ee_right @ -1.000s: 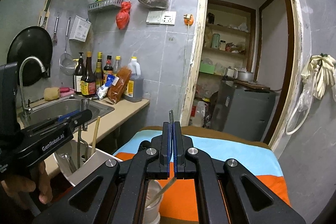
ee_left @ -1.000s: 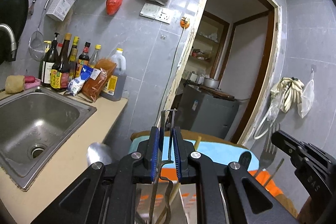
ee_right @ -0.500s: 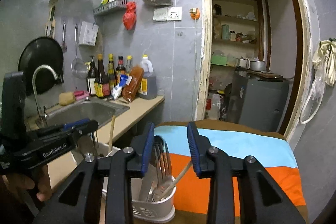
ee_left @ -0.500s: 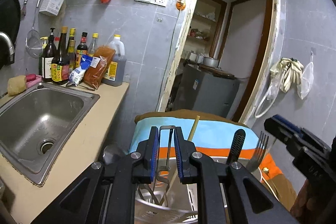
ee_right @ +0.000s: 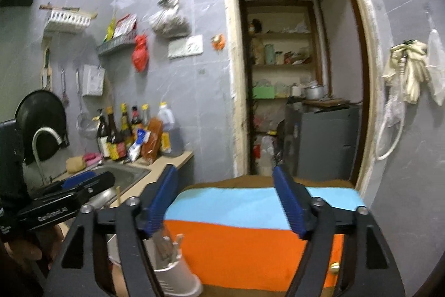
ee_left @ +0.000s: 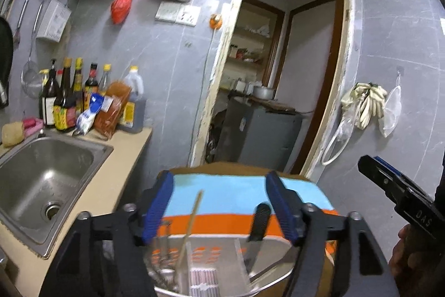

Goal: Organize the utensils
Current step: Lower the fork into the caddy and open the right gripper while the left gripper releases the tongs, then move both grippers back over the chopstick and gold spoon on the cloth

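- Releasing: left tongs [ee_left: 219, 206], lower centre of the left wrist view, have just been opening; blue pads stand wide, nothing pressed between them.
- Left-side holder: metal utensil caddy [ee_left: 203, 277], bottom centre of that view, directly below the open pads. Contents: a wooden chopstick [ee_left: 192, 221] leaning up between the pads without touching either, a black-handled knife [ee_left: 258, 230] to its right, and a blurred metal piece at lower left, type not clear.
- Right tongs [ee_right: 225, 202], lower centre of the right wrist view, have also just been opening; pads wide apart, empty.
- Right-side holder: white plastic cup [ee_right: 178, 277], bottom left of that view, below and left of the pads, with metal cutlery [ee_right: 167, 244] standing in it; blur hides which pieces.
- Support: striped cloth [ee_right: 250, 235], blue band above orange, beneath both holders; sink [ee_left: 41, 180] and bench [ee_left: 116, 174] at left.
- Step judged: letting go after dropping items into the holders, then lifting clear.
- Handling notes: keep pads spread until above the tallest handles; rise straight rather than sideways, since the leaning chopstick and the knife handle sit close to the left pads and could be snagged or tipped out.
- Risk: the light cup may topple if a pad catches its rim.
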Demonstrator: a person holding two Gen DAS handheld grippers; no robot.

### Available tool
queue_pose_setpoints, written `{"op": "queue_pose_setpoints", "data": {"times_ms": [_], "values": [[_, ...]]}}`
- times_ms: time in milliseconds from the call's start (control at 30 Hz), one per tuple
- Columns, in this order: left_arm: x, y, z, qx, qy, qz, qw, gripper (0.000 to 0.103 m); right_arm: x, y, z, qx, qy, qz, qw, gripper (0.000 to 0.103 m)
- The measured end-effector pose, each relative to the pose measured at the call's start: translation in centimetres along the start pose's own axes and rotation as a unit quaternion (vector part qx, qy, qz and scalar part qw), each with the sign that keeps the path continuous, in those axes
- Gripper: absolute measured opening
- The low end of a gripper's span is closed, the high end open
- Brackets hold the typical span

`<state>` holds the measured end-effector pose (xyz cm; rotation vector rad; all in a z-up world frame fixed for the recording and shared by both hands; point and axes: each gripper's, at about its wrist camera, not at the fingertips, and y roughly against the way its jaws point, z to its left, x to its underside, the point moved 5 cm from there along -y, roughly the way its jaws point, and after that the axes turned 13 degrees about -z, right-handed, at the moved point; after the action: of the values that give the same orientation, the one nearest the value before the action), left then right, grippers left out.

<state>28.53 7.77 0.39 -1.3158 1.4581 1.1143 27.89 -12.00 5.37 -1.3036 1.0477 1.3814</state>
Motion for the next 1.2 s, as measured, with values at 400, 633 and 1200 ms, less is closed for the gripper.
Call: {"op": "queue_pose_setpoints", "data": {"times_ms": [400, 633, 1200], "values": [[-2.2, 0.6, -7.8, 0.019, -0.033, -0.047, 0.9981, 0.101, -3.8, 4.0, -7.1, 0.051, 0.016, -0.038, 0.998, 0.094], [-0.2, 0.1, -12.1, 0.037, -0.052, -0.025, 0.9976, 0.102, -2.3, 5.3, -12.1, 0.077, 0.021, -0.009, 0.997, 0.094], [9.6, -4.1, -17.8, 0.031, -0.04, 0.058, 0.997, 0.102, 7.8, 3.5, -22.4, 0.076, -0.013, 0.088, 0.993, 0.094]]}}
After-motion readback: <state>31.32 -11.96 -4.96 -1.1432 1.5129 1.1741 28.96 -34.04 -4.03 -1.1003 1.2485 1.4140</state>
